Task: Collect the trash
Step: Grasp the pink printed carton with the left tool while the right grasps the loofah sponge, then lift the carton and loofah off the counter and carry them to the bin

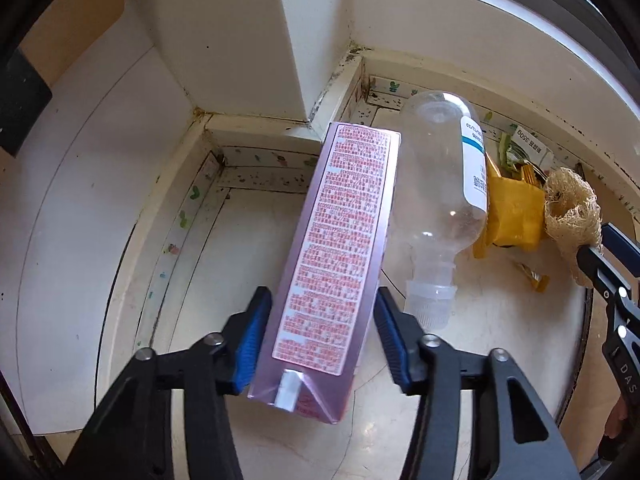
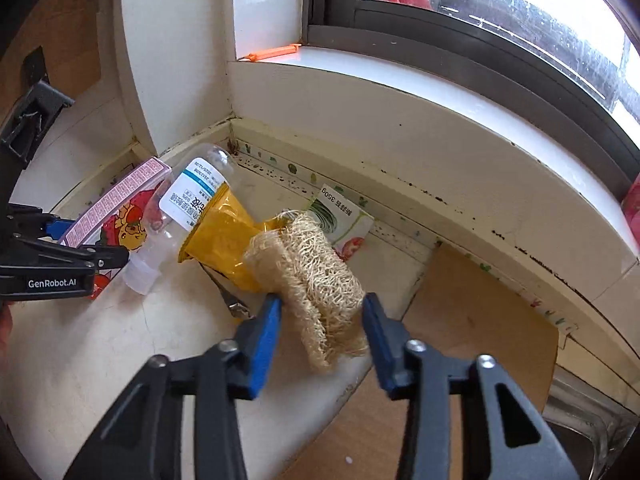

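Trash: 5 pieces lie together on a pale floor in the corner below a window sill.
Carton (image 1: 332,264): a long pink drink carton with a white panel of small red print on its upper side and a folded end flap toward the camera; the right wrist view shows a red and yellow cartoon picture on its side. It lies lengthwise between the left gripper's fingers.
Bottle (image 1: 440,184): clear plastic, empty-looking, white and blue label, pale cap pointing toward the camera. It lies just beside the carton, touching its far right edge.
Yellow wrapper (image 2: 224,236): crumpled glossy yellow plastic, tucked against the bottle and under the loofah.
Loofah (image 2: 316,276): a tan, fibrous, netted scrubber, frayed at its near end, resting on the yellow wrapper.
Packet (image 2: 344,220): a flat white and green packet printed 350g, lying against the baseboard behind the loofah.
Left gripper (image 1: 320,340): blue-padded fingers apart on either side of the carton; the left pad is at the carton's side, the right pad shows a gap.
Right gripper (image 2: 320,336): fingers apart around the loofah's near end; whether the pads touch it I cannot tell.
Orange clip (image 2: 276,53): on the window sill, well apart from the pile.
Cardboard (image 2: 472,320): a brown sheet on the floor right of the loofah.
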A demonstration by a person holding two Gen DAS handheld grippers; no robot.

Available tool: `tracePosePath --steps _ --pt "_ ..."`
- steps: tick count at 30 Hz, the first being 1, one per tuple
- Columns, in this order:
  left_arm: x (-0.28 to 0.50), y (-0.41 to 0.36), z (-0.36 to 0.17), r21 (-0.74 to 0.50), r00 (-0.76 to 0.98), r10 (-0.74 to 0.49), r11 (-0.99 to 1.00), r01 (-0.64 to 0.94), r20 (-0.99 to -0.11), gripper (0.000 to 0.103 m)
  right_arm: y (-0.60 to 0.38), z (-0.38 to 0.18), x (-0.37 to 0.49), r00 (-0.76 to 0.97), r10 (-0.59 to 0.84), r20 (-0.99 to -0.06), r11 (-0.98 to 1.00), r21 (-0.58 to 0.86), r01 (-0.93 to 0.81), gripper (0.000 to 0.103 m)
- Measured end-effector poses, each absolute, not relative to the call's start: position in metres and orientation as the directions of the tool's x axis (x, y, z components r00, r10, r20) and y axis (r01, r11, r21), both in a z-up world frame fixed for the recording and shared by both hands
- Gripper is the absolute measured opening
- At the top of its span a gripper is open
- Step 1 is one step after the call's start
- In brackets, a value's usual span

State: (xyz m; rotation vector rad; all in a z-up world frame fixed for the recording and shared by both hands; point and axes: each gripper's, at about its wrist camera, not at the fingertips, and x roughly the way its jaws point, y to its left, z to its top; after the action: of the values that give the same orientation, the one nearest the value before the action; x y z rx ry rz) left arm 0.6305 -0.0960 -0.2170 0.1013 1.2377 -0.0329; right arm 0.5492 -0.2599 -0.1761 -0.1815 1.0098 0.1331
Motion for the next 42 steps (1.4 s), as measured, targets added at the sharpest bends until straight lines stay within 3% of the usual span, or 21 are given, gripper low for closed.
tracePosePath --steps 2,3,18,30,42 --pt "0.628 -0.100 -0.216 0.054 0.331 0.020 0.994 0.093 -0.943 0.040 -0.261 -0.173 0.548 0.525 0.045 -0.850 0.978 -0.069 -0.196 0.031" --pt "0.625 -0.101 -0.216 0.056 0.335 0.019 0.993 0.102 -0.942 0.037 -0.262 -0.171 0.547 0.526 0.059 -0.848 0.979 -0.055 -0.198 0.004" --pt "0.523 -0.102 -0.164 0.032 0.412 -0.060 0.977 0.213 -0.909 0.035 -0.278 -0.105 0.459 0.521 0.276 -0.807 0.959 0.266 -0.097 0.004" --pt "0.374 -0.082 -0.104 -0.053 0.448 -0.220 0.933 0.355 -0.867 0.035 -0.219 -0.037 0.301 0.608 0.279 -0.743 0.952 0.296 -0.075 0.004" --pt "0.211 -0.042 -0.085 -0.114 0.441 -0.327 0.889 0.444 -0.835 0.035 -0.146 -0.036 0.141 0.612 0.264 -0.746 0.951 0.307 -0.036 0.004"
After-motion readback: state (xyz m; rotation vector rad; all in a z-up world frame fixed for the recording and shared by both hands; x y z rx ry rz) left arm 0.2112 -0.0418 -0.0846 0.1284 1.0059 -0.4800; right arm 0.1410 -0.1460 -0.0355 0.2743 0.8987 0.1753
